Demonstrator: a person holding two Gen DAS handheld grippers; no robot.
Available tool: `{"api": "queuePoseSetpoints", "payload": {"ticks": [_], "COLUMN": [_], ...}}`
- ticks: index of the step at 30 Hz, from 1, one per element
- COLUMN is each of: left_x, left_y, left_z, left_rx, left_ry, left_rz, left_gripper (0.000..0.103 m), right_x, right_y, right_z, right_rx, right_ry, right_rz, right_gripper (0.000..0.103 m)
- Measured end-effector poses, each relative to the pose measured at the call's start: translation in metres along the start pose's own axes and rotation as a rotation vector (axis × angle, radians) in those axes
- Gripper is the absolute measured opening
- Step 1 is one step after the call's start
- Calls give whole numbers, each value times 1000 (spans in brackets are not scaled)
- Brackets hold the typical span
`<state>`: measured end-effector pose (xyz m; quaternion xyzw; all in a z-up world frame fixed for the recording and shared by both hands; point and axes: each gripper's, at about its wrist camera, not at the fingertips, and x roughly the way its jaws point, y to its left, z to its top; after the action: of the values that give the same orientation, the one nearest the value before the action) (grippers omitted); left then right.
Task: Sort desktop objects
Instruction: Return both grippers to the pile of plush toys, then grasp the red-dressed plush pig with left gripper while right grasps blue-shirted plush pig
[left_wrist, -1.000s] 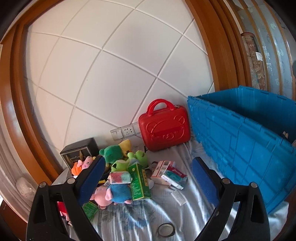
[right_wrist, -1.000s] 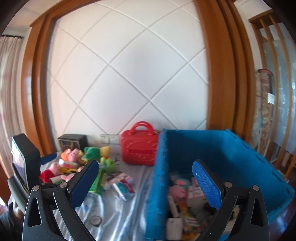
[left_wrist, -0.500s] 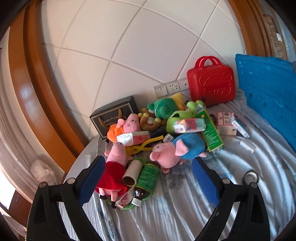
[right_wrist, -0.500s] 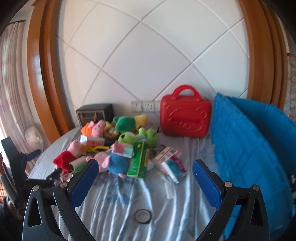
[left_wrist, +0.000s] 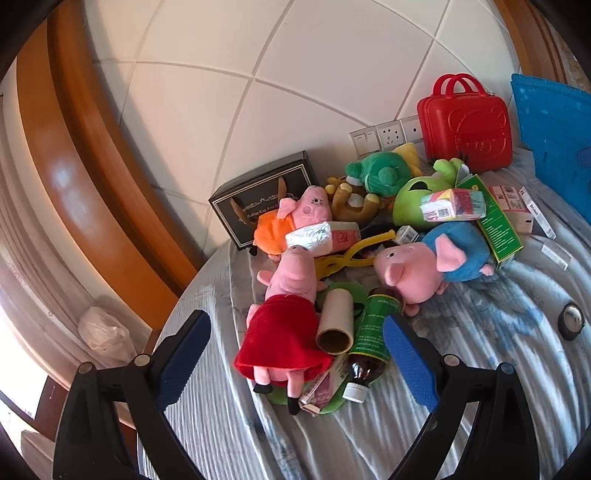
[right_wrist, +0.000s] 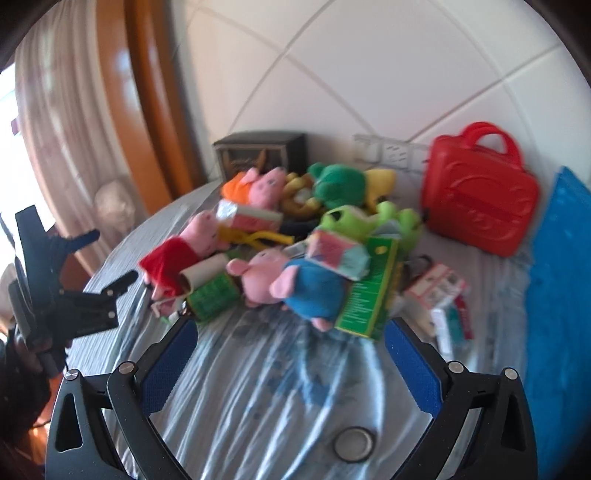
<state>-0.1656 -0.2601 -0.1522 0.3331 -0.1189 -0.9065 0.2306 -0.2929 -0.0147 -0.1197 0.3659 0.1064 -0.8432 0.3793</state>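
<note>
Both grippers are spread wide and carry nothing: my left gripper (left_wrist: 295, 354) hangs low over the near end of the pile, my right gripper (right_wrist: 290, 354) a little back from it above the bare cloth.

Framed between my left jaws is the pig in the red dress (left_wrist: 286, 325), lying face up on the striped tablecloth (left_wrist: 480, 369) with its feet toward me. It looks soft and light, so it should squash rather than slip; I judge the stuffed body under the dress the best place to take hold, not the thin legs or the loose hem. A cardboard tube (left_wrist: 334, 321) leans against its right side and a green-labelled bottle (left_wrist: 369, 339) lies just beyond that, so a wide bite could drag them along. The bottle is hard, probably heavier, and may roll.

Farther in lies the pig in blue (left_wrist: 436, 258), with a tall green box (left_wrist: 495, 221) resting against it, then a green frog (left_wrist: 417, 195), a pig in orange (left_wrist: 295, 218) and a black box (left_wrist: 258, 195) by the wall. A red case (left_wrist: 465, 122) stands upright at the back, beside the blue bin (left_wrist: 554, 136). A roll of tape (right_wrist: 352, 443) lies alone on the cloth near my right gripper.
</note>
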Motion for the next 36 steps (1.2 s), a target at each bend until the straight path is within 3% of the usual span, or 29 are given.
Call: {"api": "queuePoseSetpoints", "payload": {"ticks": [6, 11, 20, 24, 30, 36], "left_x": [24, 44, 93, 128, 189, 219], "left_y": [34, 51, 35, 38, 45, 31], "left_z": [-39, -55, -17, 6, 28, 23], "left_rx": [1, 7, 84, 94, 49, 79], "left_ry": [100, 150, 103, 98, 199, 298], "left_rz": [35, 16, -169, -191, -245, -275], "left_gripper": [96, 96, 96, 96, 96, 94], "right_x": [53, 84, 117, 126, 139, 150], "right_y": [16, 17, 16, 11, 5, 3], "right_z": [5, 7, 16, 15, 13, 16], "right_rx": [-44, -39, -36, -15, 0, 2], "right_ry": [79, 129, 179, 191, 214, 219], "right_rz": [71, 96, 92, 83, 80, 90], "right_gripper": [103, 103, 103, 103, 103, 103]}}
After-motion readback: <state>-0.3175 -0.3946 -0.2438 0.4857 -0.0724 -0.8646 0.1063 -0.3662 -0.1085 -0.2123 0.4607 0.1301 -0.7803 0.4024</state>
